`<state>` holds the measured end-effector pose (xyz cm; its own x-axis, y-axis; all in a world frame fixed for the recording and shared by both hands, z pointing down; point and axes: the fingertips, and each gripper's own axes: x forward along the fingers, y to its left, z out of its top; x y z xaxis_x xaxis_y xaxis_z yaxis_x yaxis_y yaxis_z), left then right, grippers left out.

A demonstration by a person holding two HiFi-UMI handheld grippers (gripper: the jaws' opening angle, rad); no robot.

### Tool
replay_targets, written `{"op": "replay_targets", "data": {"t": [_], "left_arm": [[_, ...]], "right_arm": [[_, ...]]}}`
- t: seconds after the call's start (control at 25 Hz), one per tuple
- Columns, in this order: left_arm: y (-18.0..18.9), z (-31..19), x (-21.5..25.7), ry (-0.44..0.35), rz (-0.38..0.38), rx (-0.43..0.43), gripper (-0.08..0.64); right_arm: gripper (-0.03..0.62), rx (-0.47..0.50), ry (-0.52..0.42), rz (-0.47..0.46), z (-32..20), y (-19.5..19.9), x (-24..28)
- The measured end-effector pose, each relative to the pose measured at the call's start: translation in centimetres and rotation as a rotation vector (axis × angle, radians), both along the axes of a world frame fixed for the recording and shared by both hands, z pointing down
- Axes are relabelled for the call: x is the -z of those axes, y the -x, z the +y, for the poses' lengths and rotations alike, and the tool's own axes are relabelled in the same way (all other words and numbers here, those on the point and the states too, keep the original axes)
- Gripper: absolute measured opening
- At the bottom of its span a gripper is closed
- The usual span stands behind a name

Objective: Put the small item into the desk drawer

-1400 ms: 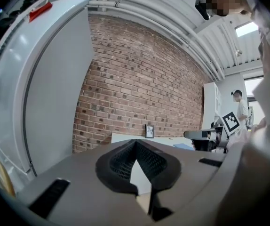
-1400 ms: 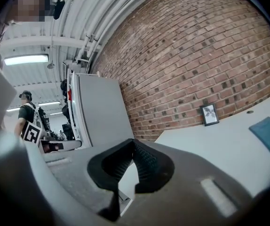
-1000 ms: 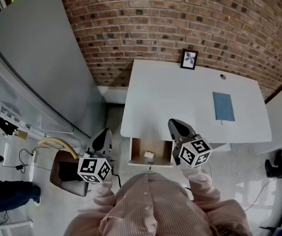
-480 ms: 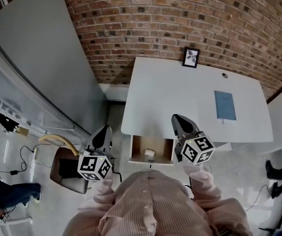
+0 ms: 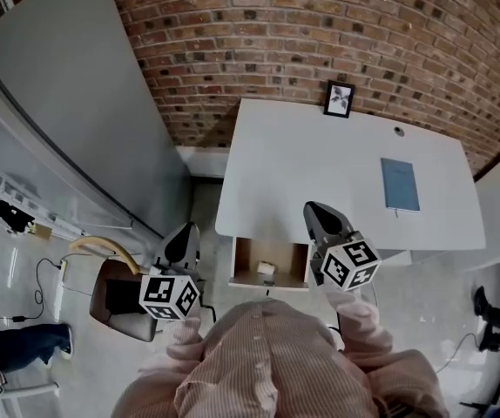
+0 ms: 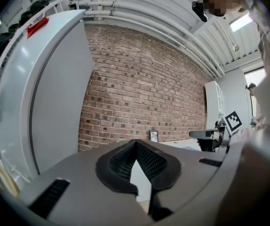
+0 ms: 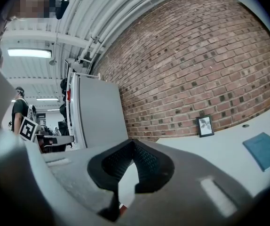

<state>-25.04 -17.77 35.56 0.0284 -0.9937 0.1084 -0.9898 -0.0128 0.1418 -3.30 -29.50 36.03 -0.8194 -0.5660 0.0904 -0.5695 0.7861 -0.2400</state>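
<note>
The white desk [image 5: 320, 168] has its drawer [image 5: 243, 261] pulled out below the front edge. A small white item [image 5: 267, 268] lies inside the drawer. My right gripper [image 5: 313, 210] hovers over the desk's front edge, just right of the drawer, shut with nothing between its jaws [image 7: 134, 144]. Off the desk's left side, my left gripper [image 5: 183, 234] is held over the floor. Its jaws [image 6: 136, 142] meet at the tips and hold nothing.
A blue notebook [image 5: 399, 185] lies on the desk's right part, and a small framed picture [image 5: 340, 99] stands at its back against the brick wall. A large grey panel [image 5: 67, 103] leans at the left. A brown seat [image 5: 115, 299] stands beside my left gripper.
Both grippers stay where they were. A bystander's legs at the lower left have moved further towards the picture's edge.
</note>
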Motion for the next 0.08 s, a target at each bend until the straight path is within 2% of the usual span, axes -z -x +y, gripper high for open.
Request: {"op": "replay_targets", "data": {"t": [0.08], "left_arm": [[0.08, -0.02, 0.00, 0.001, 0.000, -0.001, -0.002]], "right_arm": [[0.006, -0.001, 0.001, 0.002, 0.00, 0.04, -0.09]]}}
